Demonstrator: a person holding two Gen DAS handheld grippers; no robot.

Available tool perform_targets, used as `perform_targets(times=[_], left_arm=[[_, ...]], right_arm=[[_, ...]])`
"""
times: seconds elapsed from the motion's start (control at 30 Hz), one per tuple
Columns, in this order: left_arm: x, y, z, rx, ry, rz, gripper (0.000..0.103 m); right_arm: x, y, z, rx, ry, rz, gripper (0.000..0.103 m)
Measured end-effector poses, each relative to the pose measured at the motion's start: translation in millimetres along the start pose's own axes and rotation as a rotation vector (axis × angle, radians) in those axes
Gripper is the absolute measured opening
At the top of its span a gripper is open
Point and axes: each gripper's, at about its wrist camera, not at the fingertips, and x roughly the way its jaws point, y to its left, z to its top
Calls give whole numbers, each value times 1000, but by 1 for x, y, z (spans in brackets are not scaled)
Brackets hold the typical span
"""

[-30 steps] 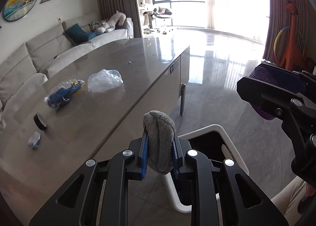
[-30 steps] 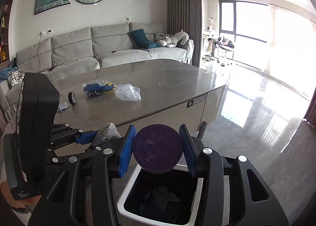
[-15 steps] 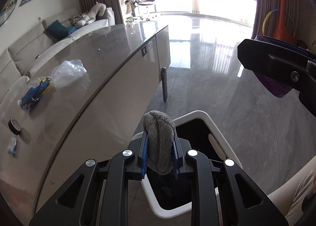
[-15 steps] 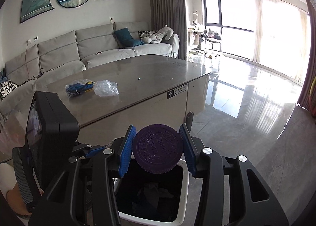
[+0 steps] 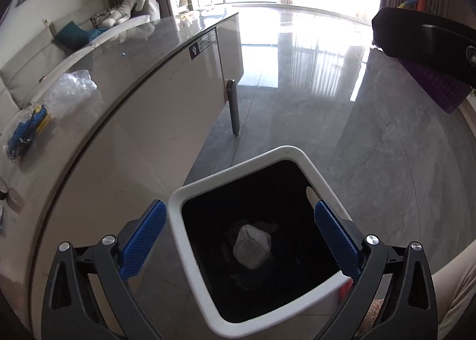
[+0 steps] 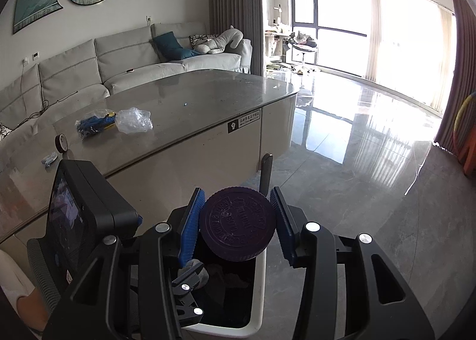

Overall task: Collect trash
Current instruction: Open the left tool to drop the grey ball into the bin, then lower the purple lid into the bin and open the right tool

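A grey sofa (image 6: 125, 54) with a teal cushion (image 6: 168, 45) stands behind the grey-topped table (image 6: 208, 96)

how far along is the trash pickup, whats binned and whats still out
Done: the grey wad lies in the white bin; the left gripper above it is opening, nothing between its jaws. In hand: the right gripper clamps the purple lid over the bin. Left on the table: clear plastic bag, blue wrapper, tape roll, and a small crumpled scrap.
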Motion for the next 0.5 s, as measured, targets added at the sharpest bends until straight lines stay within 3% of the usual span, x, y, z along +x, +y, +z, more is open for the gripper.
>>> perform_targets(times=[0.3,0.5], left_arm=[[-1,6,-1,12,10,33,98],[-19,34,-1,-16,-40,148,98]], right_arm=[[7,6,-1,-3,16,4,47],[19,20,-5,-5,23,22,47]])
